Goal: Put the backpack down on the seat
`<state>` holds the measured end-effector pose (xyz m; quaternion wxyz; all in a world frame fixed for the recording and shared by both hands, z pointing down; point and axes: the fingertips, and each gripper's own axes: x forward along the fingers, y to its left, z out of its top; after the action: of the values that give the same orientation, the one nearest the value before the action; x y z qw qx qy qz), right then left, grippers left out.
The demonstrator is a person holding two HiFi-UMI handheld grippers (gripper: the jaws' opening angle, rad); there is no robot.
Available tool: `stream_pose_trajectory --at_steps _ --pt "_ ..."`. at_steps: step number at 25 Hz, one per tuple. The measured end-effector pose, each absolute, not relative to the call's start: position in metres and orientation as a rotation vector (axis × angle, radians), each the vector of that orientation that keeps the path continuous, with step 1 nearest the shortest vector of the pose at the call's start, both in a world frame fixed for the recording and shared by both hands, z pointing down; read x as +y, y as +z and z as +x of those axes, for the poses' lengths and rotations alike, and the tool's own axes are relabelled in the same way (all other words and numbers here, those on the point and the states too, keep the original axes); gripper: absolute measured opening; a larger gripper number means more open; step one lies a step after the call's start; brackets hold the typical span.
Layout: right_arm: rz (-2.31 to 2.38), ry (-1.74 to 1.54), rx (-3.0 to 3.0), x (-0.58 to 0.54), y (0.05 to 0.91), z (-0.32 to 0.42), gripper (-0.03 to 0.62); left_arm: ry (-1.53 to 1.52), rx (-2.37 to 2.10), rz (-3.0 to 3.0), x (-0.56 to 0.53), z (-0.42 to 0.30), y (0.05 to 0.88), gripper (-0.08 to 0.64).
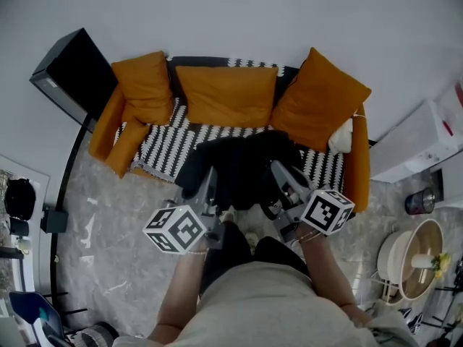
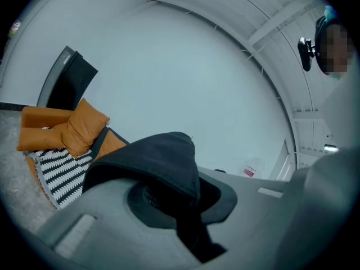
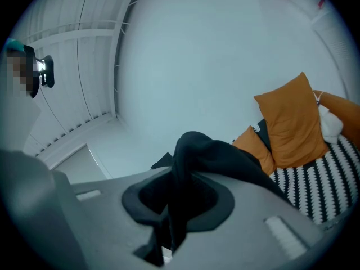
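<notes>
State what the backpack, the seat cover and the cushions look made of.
Backpack: soft matte black fabric, likely a woven synthetic; it drapes and folds limply.
Seat cover: black-and-white striped textile, possibly knitted or woven; it shows no sheen.
Cushions: matte orange cloth, perhaps suede-like; they show soft creases.

From the head view, the soft black backpack (image 1: 242,168) covers the middle of the black-and-white striped seat (image 1: 163,147) of the orange sofa (image 1: 358,168), and it hides the tips of both tools. Black cloth fills the gap where the left gripper (image 2: 177,201) pinches it, and the right gripper (image 3: 174,207) is the same. The rest of the bag cannot be seen in either gripper view, and both views cut the sofa off at an edge. The small dark things (image 1: 18,201) at the left edge are too tiny to tell.
</notes>
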<state>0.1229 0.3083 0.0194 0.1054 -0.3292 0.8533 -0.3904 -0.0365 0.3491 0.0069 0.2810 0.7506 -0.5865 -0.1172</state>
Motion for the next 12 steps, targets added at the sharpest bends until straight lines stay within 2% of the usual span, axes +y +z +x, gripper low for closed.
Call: stream_pose_trajectory --at_steps 12 --pt "-1.021 -1.205 2.476 0.233 0.035 0.096 0.061 -0.291 -1.527 1.987 0.270 -0.062 0.022 0.044"
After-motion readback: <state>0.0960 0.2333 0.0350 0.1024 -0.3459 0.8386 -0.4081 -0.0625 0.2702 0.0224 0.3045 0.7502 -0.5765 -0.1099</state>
